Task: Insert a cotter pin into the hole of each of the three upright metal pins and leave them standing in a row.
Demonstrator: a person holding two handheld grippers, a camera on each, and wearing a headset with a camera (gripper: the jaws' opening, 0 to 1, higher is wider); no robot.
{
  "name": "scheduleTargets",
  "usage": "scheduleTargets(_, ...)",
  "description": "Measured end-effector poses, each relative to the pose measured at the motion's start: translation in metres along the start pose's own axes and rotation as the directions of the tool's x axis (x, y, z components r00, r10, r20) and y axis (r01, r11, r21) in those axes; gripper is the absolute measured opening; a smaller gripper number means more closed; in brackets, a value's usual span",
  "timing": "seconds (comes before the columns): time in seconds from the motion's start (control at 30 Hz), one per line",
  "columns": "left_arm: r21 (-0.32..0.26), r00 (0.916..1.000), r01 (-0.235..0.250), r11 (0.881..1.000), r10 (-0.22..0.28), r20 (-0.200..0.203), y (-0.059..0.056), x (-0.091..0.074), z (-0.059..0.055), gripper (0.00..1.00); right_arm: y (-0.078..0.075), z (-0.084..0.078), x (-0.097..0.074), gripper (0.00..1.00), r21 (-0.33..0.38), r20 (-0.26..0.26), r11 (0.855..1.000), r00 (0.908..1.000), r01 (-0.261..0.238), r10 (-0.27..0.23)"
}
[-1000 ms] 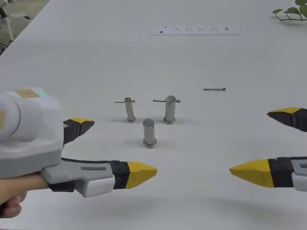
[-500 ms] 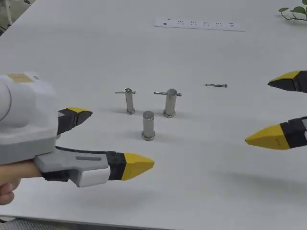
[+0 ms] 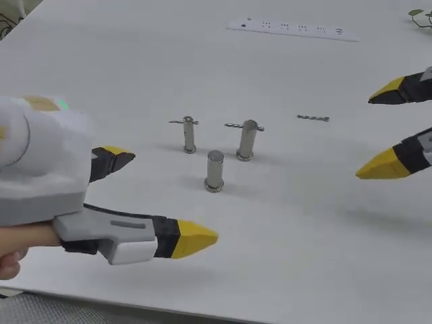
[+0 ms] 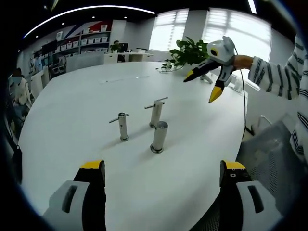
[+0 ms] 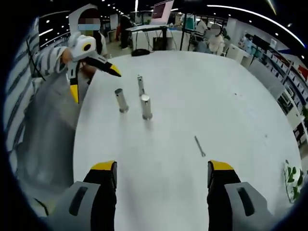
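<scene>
Three upright metal pins stand mid-table. The left pin and the right pin each carry a cotter pin through the top. The front pin has none. A loose cotter pin lies flat on the table, right of the group, and also lies ahead of my right gripper. My left gripper is open, near and left of the pins, holding nothing; the front pin stands ahead between its jaws. My right gripper is open at the far right, above the table, holding nothing.
A white power strip lies at the table's far side. Green plant leaves show at the far right corner. The near table edge runs below my left gripper. People sit in the room behind the table.
My right gripper has moved back and to the right, nearer the loose cotter pin, still open. The left gripper has barely moved. The head camera has shifted a little.
</scene>
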State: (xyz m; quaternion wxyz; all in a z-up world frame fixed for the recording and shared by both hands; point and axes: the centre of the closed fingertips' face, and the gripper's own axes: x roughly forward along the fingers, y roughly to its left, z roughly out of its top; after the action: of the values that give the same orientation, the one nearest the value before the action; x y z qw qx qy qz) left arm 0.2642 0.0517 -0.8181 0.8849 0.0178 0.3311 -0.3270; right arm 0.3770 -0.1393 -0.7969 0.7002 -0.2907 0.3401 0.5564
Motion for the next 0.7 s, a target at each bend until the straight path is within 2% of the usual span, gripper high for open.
scheduleTargets(0.07, -0.005, 0.9999, 0.010, 1.000, -0.010, -0.005, -0.002, 0.002, -0.002, 0.99, -0.006, 0.002, 0.005, 0.77, 0.014, 0.003, 1.000, 0.9999, -0.015, 0.015)
scheduleTargets(0.27, -0.015, 0.9996, 0.028, 1.000, -0.028, -0.008, -0.006, 0.003, -0.003, 0.99, -0.018, 0.001, 0.018, 0.77, -0.021, -0.048, 0.998, 0.9975, -0.052, 0.051)
scheduleTargets(0.33, -0.015, 0.9994, 0.032, 0.999, -0.032, -0.009, -0.007, 0.003, -0.003, 0.99, -0.018, 0.002, 0.022, 0.77, -0.034, -0.064, 0.997, 0.9959, -0.066, 0.064)
scheduleTargets(0.57, -0.017, 0.9993, 0.037, 0.999, -0.037, -0.006, -0.008, 0.002, -0.001, 0.99, -0.027, 0.003, 0.036, 0.75, -0.065, -0.100, 0.993, 0.9910, -0.095, 0.088)
scheduleTargets(0.7, -0.017, 0.9990, 0.045, 0.999, -0.045, -0.007, -0.010, 0.003, -0.001, 0.99, -0.036, 0.001, 0.045, 0.70, -0.071, -0.122, 0.992, 0.9883, -0.100, 0.091)
